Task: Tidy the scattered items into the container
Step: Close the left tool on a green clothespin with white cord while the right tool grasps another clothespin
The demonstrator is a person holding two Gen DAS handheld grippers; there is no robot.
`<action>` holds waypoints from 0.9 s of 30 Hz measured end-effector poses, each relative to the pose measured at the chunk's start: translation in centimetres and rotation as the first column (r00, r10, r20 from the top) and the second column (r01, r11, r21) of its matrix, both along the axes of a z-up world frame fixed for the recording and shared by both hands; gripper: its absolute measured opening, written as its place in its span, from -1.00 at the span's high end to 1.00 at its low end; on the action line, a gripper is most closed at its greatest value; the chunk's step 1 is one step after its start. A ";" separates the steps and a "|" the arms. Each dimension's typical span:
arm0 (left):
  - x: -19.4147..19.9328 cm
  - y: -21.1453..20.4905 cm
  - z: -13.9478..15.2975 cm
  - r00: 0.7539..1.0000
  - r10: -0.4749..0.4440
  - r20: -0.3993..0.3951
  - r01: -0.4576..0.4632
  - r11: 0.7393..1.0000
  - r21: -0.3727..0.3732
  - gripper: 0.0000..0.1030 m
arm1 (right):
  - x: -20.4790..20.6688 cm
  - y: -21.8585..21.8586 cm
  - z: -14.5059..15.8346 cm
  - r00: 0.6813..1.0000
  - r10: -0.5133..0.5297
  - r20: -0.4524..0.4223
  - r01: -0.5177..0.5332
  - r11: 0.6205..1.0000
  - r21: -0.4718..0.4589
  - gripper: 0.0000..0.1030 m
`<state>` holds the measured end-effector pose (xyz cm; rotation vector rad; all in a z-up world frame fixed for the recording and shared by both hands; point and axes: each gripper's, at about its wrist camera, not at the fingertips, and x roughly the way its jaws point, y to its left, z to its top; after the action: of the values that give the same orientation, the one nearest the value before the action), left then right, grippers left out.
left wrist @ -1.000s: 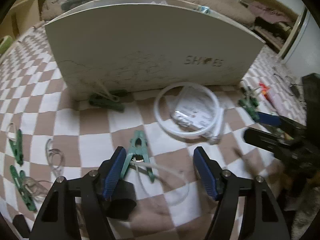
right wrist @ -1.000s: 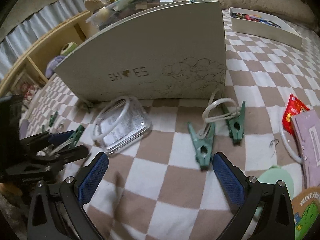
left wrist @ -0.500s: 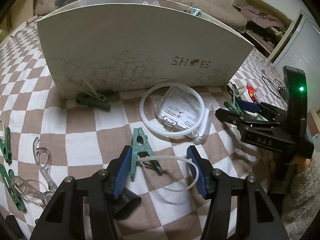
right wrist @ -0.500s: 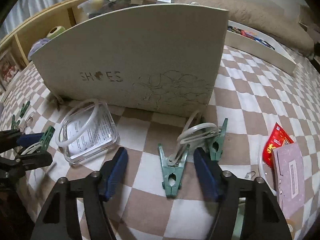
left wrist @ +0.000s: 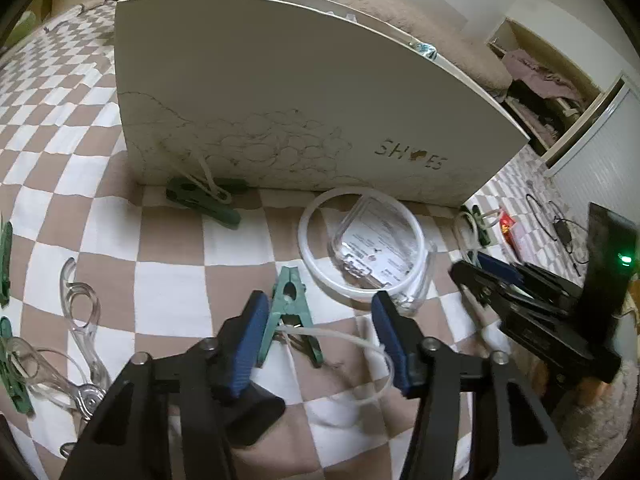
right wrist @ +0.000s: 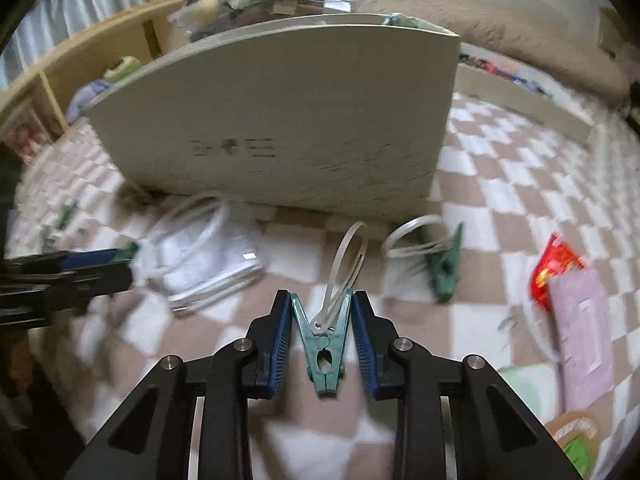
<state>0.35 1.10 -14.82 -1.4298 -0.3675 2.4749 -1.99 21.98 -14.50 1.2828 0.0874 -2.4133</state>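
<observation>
My right gripper [right wrist: 319, 334] has just been closing, and its blue pads now press both handles of a green plastic clothes peg with a clear loop [right wrist: 323, 344]. My left gripper [left wrist: 320, 344] has also been closing, but its pads stand apart: a second green peg [left wrist: 289, 312] lies against the left pad, its clear loop reaching the right one, neither squeezed. Just beyond on the brown-and-white checked cloth [left wrist: 168, 292] sits a clear plastic case ringed by a white hoop [left wrist: 376, 248]. Behind everything stands the cream box marked SHOES [left wrist: 304, 104], more pegs [left wrist: 200, 200] at its foot.
</observation>
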 end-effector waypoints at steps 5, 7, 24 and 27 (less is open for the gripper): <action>0.0 0.6 -0.1 1.000 -0.003 -0.008 0.003 0.998 -0.069 0.31 | 1.4 -0.7 0.3 0.999 0.043 0.010 -0.042 0.998 -0.037 0.40; 0.0 0.8 0.0 1.000 -0.010 -0.013 0.009 0.995 -0.103 0.44 | 1.6 -0.9 0.2 0.998 0.057 0.015 -0.056 0.998 -0.041 0.40; 1.5 2.0 -0.3 0.999 0.005 -0.036 -0.014 0.967 -0.253 -0.48 | 1.9 -1.5 -0.1 0.997 0.075 0.020 -0.074 0.997 -0.032 0.39; 1.5 1.5 -0.2 0.999 0.015 -0.037 -0.023 0.972 -0.235 -0.18 | 1.9 -1.6 -0.1 0.997 0.078 0.020 -0.077 0.997 -0.029 0.39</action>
<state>1.85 2.55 -15.02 -1.4717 -0.0820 2.6275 -0.09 20.34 -14.61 1.2687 0.0944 -2.3268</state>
